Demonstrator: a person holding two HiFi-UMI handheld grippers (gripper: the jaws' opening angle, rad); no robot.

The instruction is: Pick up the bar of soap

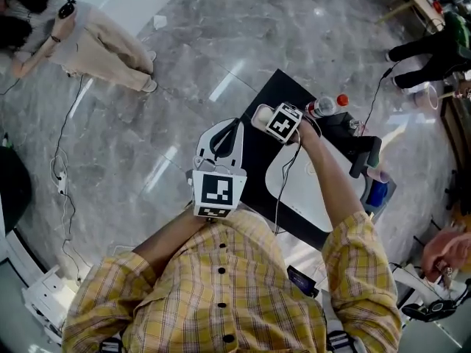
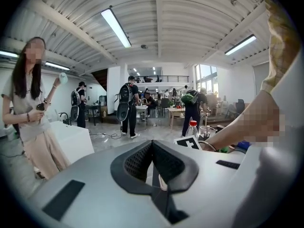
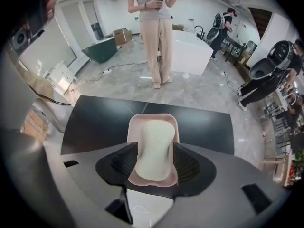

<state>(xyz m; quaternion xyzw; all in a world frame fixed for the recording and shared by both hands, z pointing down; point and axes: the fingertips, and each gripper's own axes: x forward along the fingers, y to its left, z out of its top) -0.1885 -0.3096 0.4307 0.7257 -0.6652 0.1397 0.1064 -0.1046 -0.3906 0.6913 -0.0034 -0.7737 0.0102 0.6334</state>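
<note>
A pale bar of soap lies in a pink dish on the black countertop. My right gripper points steeply down over it, open, one jaw on each side of the dish and soap. In the head view the right gripper hangs over the dish at the counter's far end. My left gripper is held off the counter's left edge, above the floor. In its own view the left gripper points out into the room, its pads meeting at the tips, with nothing gripped.
A white basin is set in the counter. A red-capped bottle, a black fixture and a blue item stand at the right. A person stands on the grey floor far left; cables trail there.
</note>
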